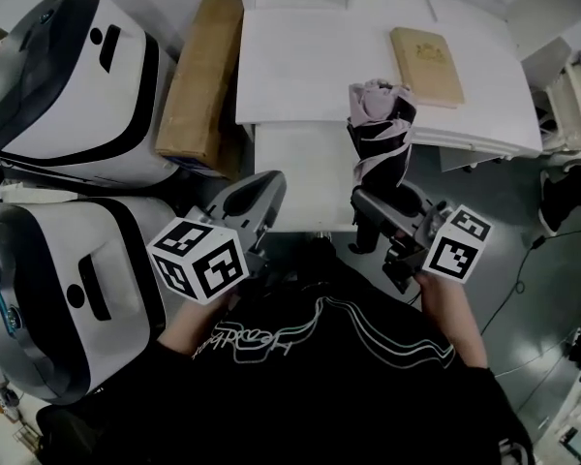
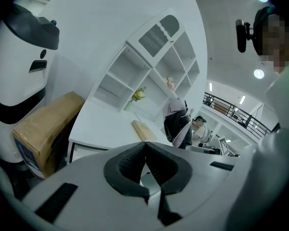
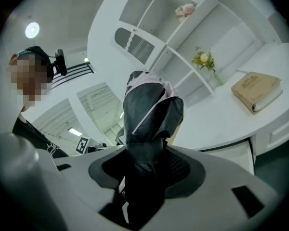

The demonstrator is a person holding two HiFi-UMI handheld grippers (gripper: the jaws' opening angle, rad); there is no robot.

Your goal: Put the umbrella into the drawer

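A folded black and pink umbrella [image 1: 380,136] stands nearly upright over the desk's front edge, its lower end clamped in my right gripper [image 1: 373,201]. In the right gripper view the umbrella [image 3: 149,114] fills the gap between the jaws of that gripper [image 3: 147,165]. The white drawer [image 1: 300,174] looks pulled out from under the desk top, just left of the umbrella. My left gripper [image 1: 267,184] hovers at the drawer's near left corner. Its jaws touch at the tips with nothing between them [image 2: 145,147]. The umbrella [image 2: 177,121] also shows from that side.
A tan book [image 1: 426,66] lies on the white desk [image 1: 310,66]. A cardboard box [image 1: 201,76] stands left of the desk. Two large white and black machines [image 1: 77,95] fill the left side. White shelves [image 3: 183,37] rise behind the desk.
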